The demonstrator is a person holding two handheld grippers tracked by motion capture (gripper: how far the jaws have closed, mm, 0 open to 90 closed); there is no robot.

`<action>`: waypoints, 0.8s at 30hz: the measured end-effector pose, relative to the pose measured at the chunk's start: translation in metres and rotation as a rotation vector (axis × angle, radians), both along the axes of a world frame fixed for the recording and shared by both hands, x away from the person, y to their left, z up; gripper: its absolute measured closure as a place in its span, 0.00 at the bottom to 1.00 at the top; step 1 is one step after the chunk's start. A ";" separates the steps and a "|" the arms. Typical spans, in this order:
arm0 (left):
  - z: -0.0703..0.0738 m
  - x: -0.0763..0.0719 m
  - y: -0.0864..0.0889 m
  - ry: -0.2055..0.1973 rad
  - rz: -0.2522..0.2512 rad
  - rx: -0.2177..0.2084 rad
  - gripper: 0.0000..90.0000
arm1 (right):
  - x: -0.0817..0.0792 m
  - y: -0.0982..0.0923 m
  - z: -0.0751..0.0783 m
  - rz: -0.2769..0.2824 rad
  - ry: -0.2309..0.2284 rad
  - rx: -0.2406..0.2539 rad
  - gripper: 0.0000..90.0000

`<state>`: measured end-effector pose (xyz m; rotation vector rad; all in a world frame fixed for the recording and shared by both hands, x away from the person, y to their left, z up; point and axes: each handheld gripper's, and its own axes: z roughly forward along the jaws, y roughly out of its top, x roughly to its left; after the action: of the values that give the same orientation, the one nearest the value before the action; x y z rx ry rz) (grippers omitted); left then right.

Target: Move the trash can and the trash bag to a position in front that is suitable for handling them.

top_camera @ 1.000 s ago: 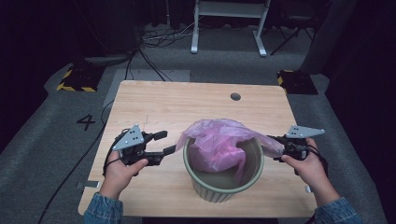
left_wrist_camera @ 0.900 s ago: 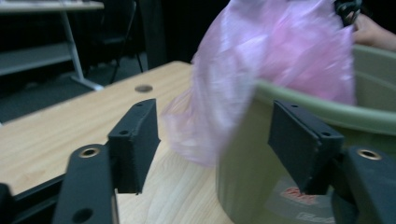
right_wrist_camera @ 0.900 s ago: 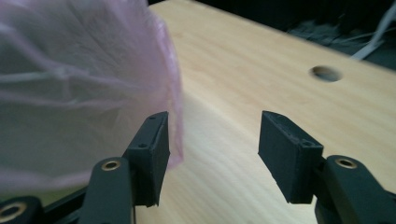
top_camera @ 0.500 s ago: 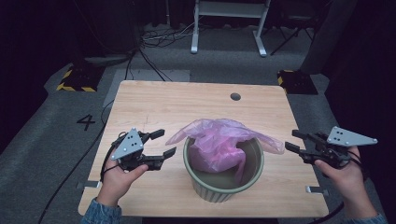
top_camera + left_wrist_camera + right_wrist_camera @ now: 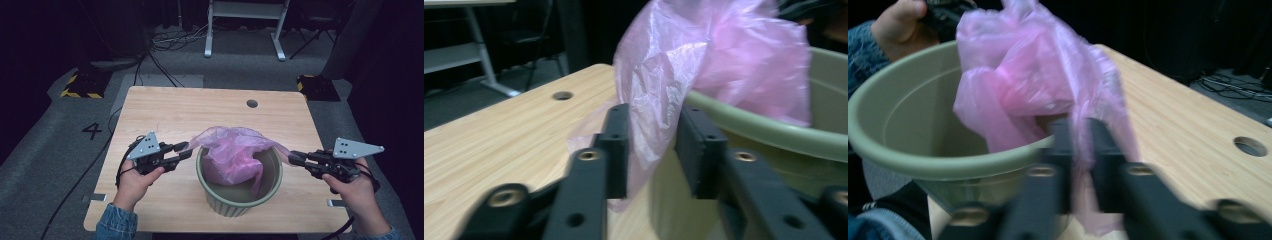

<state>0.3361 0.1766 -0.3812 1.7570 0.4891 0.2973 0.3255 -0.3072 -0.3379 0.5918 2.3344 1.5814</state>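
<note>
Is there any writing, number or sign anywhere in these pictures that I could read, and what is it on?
"4": a dark numeral on the grey floor, left of the wooden table in the high view.
Yellow and black hazard stripes, with no words, edge a dark block on the floor behind the table.
Nothing readable shows on the green bin or the pink bag.
</note>
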 end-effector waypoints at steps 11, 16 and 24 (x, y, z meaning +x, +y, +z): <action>-0.011 -0.044 0.003 -0.047 -0.122 0.024 1.00 | -0.041 -0.010 -0.031 0.073 -0.006 0.021 1.00; -0.024 -0.054 0.003 -0.022 -0.166 0.036 1.00 | -0.056 -0.012 -0.047 0.129 0.026 0.006 1.00; -0.039 -0.063 -0.002 -0.024 -0.229 0.055 1.00 | -0.058 -0.007 -0.080 0.160 0.084 0.007 1.00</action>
<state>0.2733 0.1741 -0.4200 1.8415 0.2606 0.1704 0.2671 -0.3147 -0.4183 0.4921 2.4944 1.6638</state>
